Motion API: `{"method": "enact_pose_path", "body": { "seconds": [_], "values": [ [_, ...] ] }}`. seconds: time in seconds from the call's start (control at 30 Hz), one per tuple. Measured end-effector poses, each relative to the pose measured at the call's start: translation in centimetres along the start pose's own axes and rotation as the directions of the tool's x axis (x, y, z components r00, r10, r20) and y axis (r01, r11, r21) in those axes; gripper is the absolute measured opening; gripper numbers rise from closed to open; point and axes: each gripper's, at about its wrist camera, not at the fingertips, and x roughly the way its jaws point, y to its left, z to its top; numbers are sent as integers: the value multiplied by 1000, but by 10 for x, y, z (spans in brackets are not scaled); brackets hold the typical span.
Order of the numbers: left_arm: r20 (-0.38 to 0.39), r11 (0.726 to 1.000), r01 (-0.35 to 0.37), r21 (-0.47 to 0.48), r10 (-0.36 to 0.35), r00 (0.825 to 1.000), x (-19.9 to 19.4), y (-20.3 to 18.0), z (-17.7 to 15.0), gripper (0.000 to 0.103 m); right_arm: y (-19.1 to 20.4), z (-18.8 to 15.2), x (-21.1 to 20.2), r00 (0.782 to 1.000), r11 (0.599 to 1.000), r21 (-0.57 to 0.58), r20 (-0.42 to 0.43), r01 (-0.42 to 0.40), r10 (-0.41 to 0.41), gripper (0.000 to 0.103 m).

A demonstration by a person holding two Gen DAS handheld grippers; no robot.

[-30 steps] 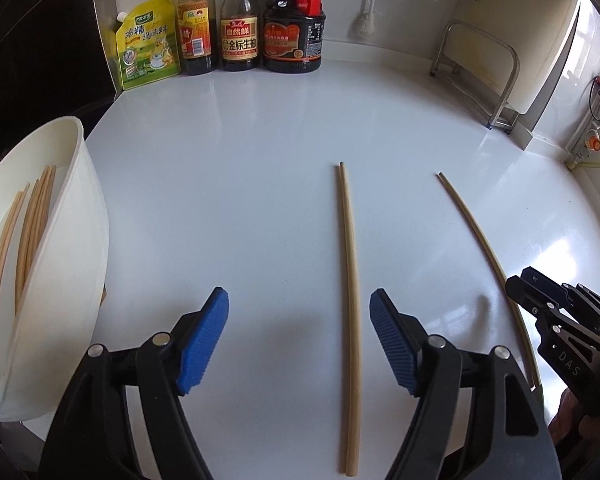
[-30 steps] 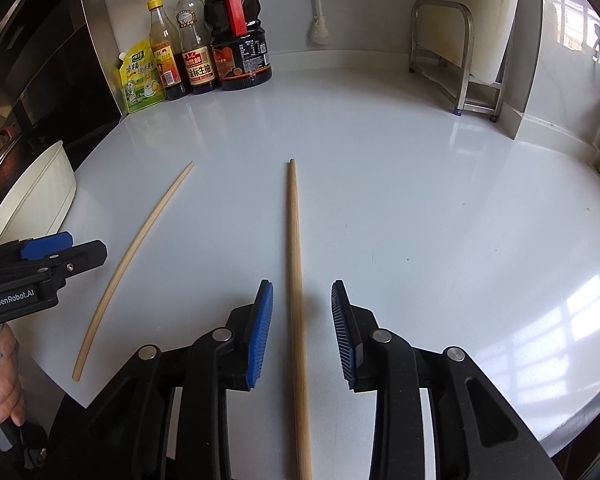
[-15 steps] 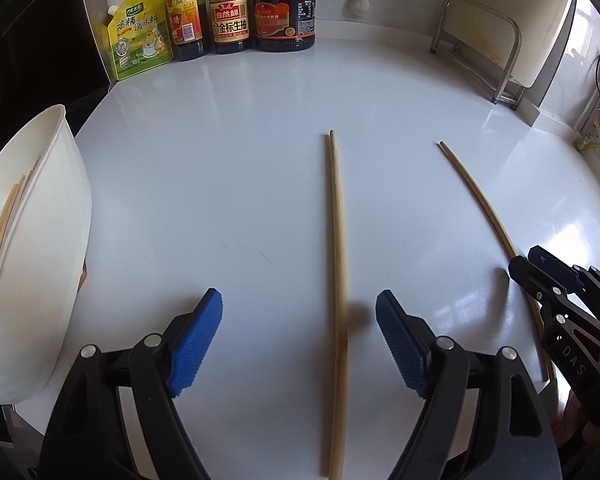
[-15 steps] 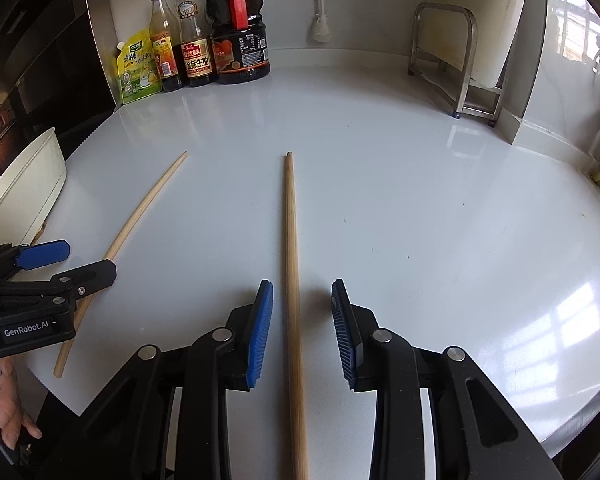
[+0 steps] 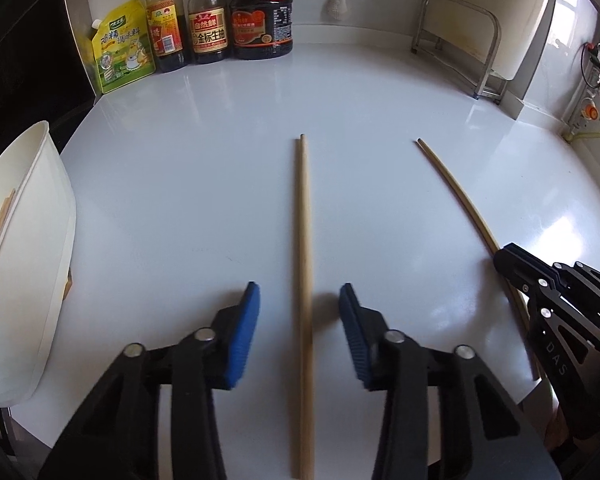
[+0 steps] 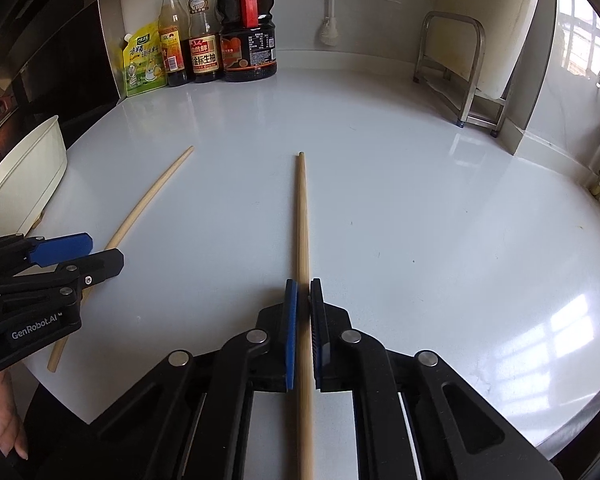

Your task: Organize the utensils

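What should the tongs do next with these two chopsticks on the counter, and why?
Probably finish closing the left tongs before lifting. Their closing jaws straddle one chopstick without the pads touching it, while the right tongs already pinch the other chopstick. Then both could go to the white bin.
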Motion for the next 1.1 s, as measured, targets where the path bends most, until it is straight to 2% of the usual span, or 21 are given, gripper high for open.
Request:
{"method": "enact_pose_path", "body": {
  "seconds": [0.07, 0.1, 0.23, 0.5, 0.77, 0.97, 1.1],
  "values": [
    [-9, 1000, 24, 0, -24, 1000, -1, -2, -1, 11, -2, 0, 0, 1000, 1000, 12, 0, -13, 13, 6],
    [-17, 999, 45, -6, -46, 999, -2, -1, -1, 8, -4, 0, -1, 1000, 999, 28, 1, -29, 29, 6],
    [-42, 993, 110, -38, -112, 993, -5, 3, -1, 8, -10, 1, -2, 997, 992, 95, -6, -78, 79, 6],
    [4, 988, 146, -50, -146, 989, -36, 21, -1, 8, 10, 5, -22, 990, 979, 150, 44, -139, 133, 6],
    [60, 981, 174, -88, -170, 984, -64, 56, 1, 8, 45, 9, -30, 985, 973, 155, 48, -170, 164, 6],
    [151, 979, 165, -119, -147, 978, -100, 90, 6, 8, 74, 34, -54, 972, 968, 120, 103, -221, 210, 6],
    [204, 981, 102, -166, -67, 977, -124, 130, 6, 8, 111, 57, -63, 952, 956, 74, 138, -285, 273, 6]
  ]
}}
